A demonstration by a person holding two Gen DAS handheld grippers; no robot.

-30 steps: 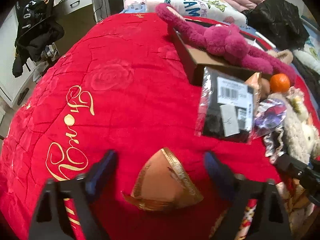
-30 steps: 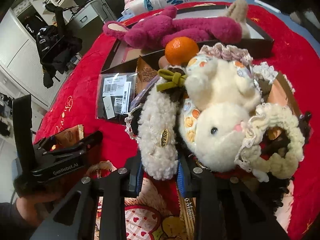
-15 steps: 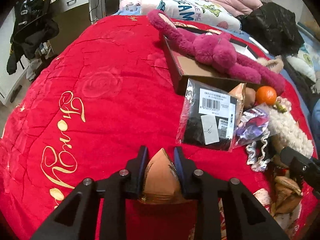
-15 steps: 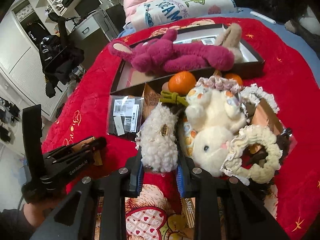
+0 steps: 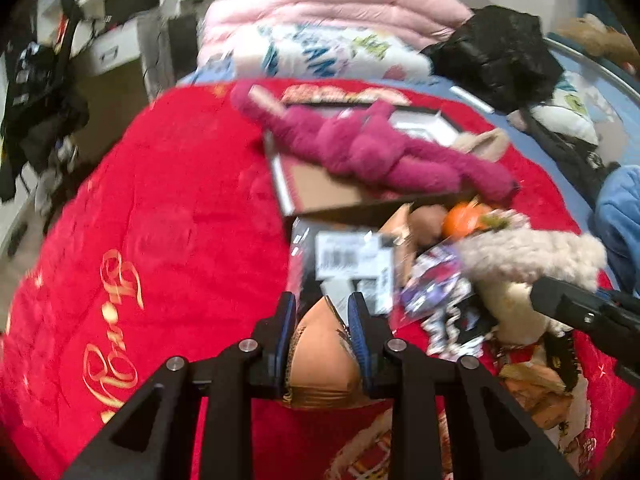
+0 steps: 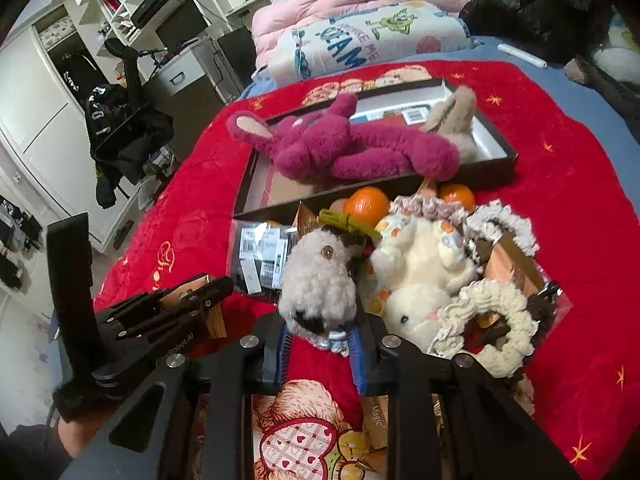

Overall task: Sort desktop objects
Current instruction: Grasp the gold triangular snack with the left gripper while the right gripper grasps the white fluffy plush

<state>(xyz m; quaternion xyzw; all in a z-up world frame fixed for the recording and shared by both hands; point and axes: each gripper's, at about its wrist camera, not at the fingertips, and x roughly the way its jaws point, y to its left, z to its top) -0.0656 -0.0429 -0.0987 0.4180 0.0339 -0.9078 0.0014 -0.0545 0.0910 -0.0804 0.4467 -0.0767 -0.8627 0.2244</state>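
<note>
Brown packet (image 5: 324,364): sitting pinched between the blue pads of the left gripper (image 5: 322,320), lifted off the red blanket (image 5: 160,208); its lower edge is showing gold stripes, its sides are being covered by the pads, and any print on it is too blurred to read.
Left gripper fingers: standing narrow, clamping the packet; from the right wrist view the same gripper (image 6: 188,300) is appearing side-on with a strip of the packet (image 6: 214,312) showing.
Fleecy plush piece (image 6: 318,284): being held by the right gripper (image 6: 320,340), whose jaws are closing on its lower end; whether it is a separate toy or part of another one cannot be told, and its bottom is being hidden by the pads.
White rabbit toy (image 6: 416,276): lying just beside the fleecy piece, partly buried under a cream frilly ring (image 6: 496,320).
Oranges: one (image 6: 366,206) resting against the box wall, a second (image 6: 456,194) half hidden behind the rabbit's frill.
Bagged item with barcode label (image 5: 348,264): lying on the blanket beyond the packet, smeared by motion blur.
Dark shallow box (image 6: 492,168): holding a magenta plush rabbit (image 6: 344,148) and a beige plush (image 6: 456,120) that is mostly covered.
Person's hand (image 6: 68,436): only a sliver showing at the left gripper's handle, cut off by the frame.
Background bedding (image 6: 360,44): piled beyond the blanket.
</note>
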